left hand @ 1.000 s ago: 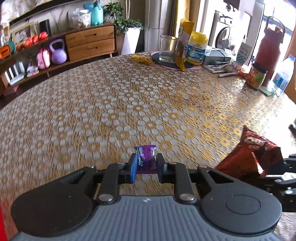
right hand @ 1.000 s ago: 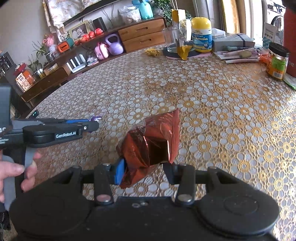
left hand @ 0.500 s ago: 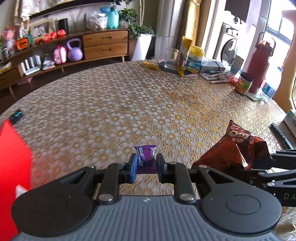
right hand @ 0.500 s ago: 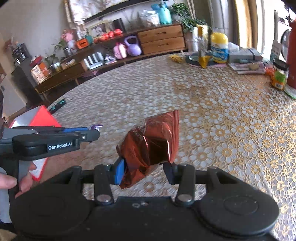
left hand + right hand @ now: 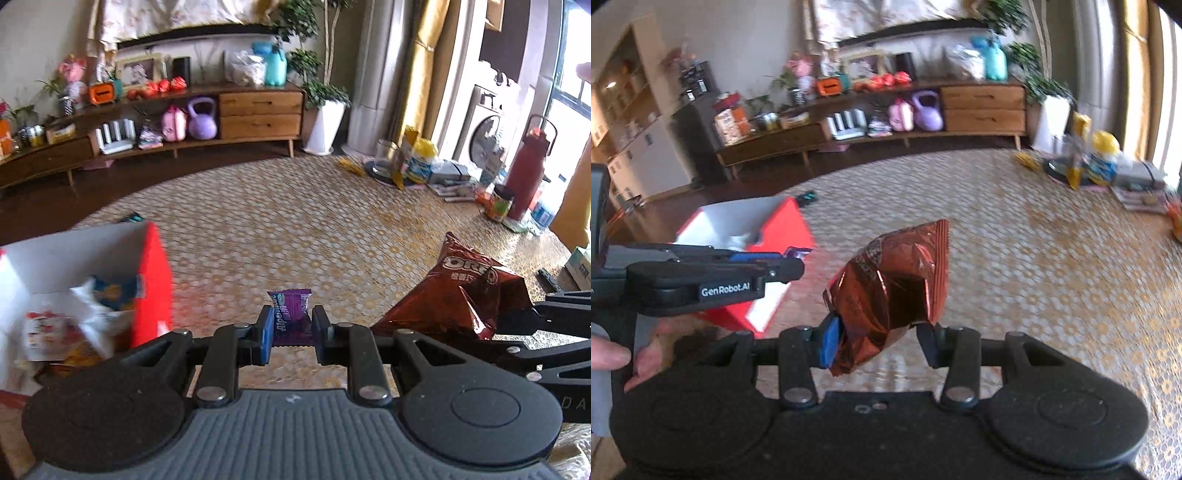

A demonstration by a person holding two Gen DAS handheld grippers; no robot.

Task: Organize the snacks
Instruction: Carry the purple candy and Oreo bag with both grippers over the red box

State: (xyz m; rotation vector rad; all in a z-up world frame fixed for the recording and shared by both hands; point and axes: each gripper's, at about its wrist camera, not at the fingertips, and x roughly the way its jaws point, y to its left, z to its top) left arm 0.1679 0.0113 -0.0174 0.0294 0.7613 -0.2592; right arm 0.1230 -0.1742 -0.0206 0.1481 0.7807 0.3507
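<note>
My left gripper (image 5: 291, 328) is shut on a small purple candy packet (image 5: 290, 314), held above the patterned table (image 5: 295, 229). My right gripper (image 5: 882, 339) is shut on a crumpled red-brown Oreo snack bag (image 5: 890, 291), also lifted off the table. That Oreo bag (image 5: 458, 295) shows at the right of the left wrist view. A red box (image 5: 151, 280) with a white inside stands open at the left, with several snack packs in it. In the right wrist view the red box (image 5: 783, 225) lies behind the left gripper (image 5: 790, 258).
At the table's far right stand a glass (image 5: 386, 158), a yellow-lidded gummies jar (image 5: 421, 162), a small jar (image 5: 498, 203) and a dark red flask (image 5: 526, 166). A person's hand (image 5: 613, 358) holds the left gripper's handle. A wooden sideboard (image 5: 258, 110) lines the far wall.
Both grippers have risen and swung left with their snacks still gripped. The red box has come into view at the left and grown larger.
</note>
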